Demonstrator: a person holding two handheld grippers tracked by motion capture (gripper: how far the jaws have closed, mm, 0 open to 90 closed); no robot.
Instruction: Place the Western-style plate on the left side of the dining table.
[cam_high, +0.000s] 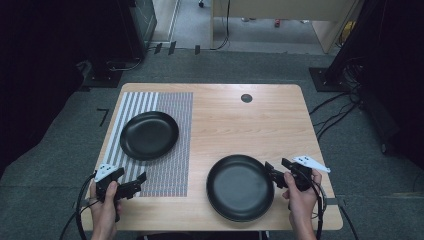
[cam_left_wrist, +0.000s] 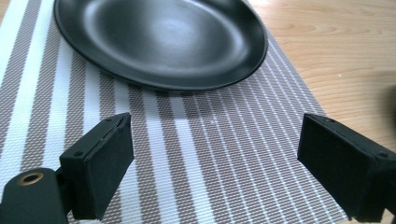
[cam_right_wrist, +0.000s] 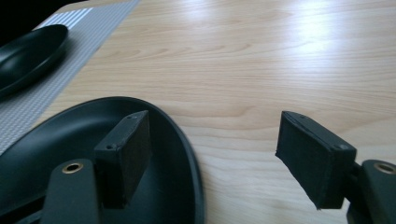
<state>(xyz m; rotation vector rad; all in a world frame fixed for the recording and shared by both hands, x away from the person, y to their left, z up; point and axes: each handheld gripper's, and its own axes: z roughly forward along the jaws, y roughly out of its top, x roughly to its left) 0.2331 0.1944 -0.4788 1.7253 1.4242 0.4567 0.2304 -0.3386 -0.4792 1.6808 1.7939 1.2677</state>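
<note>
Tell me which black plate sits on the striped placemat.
The far-left black plate, ahead of the left gripper. It rests on the striped placemat; the near black plate by the right gripper lies on bare wood.

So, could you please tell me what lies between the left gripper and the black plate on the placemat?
Only striped placemat lies between the open left gripper and the black plate, as the left gripper view shows.

No readable text, labels, brands, numbers or signs appear on the table, placemat, plates or anything else here.
</note>
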